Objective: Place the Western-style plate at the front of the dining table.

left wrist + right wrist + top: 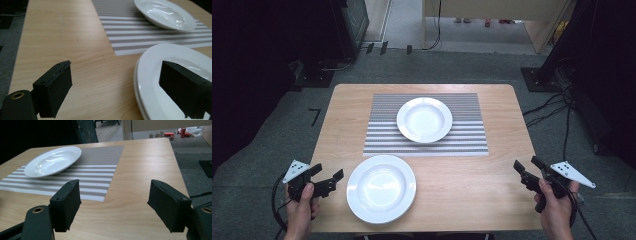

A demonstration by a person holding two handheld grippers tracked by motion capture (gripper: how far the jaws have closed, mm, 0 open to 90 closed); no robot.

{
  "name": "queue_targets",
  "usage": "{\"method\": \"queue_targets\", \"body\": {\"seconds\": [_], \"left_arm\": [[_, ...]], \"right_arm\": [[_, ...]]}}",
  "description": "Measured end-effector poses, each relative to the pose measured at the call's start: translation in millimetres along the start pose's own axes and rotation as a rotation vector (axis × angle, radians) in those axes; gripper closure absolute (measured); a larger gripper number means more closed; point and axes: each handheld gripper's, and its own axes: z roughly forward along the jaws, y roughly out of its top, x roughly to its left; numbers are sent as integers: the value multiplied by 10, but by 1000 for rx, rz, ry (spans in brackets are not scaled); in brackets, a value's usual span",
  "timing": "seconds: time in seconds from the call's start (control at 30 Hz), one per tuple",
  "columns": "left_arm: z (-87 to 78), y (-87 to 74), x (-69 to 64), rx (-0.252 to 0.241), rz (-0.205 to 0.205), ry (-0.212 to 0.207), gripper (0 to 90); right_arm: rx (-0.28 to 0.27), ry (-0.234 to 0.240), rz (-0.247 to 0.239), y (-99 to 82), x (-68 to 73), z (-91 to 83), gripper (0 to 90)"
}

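A white plate (pixel 381 187) (pixel 172 80) lies on the bare wood near the table's front left. It looks like two plates stacked. A white deep plate (pixel 424 119) (pixel 165 13) (pixel 53 160) rests on the grey striped placemat (pixel 427 125) (pixel 140 35) (pixel 87 172). My left gripper (pixel 328 176) (pixel 117 92) hovers just left of the near plate, open and holding nothing; its right jaw stands over the plate's rim. My right gripper (pixel 527 165) (pixel 113 205) is open at the table's right front edge, holding nothing, over bare wood.
The wooden table (pixel 492 195) stands on grey carpet. Cables (pixel 547 107) and dark equipment stands lie on the floor to the right and back left. Small red and white items (pixel 172 133) sit on the floor beyond the table.
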Motion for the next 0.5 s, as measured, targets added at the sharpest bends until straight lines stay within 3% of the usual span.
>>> {"method": "queue_targets", "body": {"seconds": [0.2,0.37,0.5], "left_arm": [[-41,-219,152,24,-33,47,111],[-21,-410,233,52,-63,105,111],[38,-480,224,96,-54,137,111]], "right_arm": [[25,-42,37,-214,-176,-102,260],[53,-100,0,-374,-287,-147,259],[121,-112,17,-531,-370,-80,259]]}}
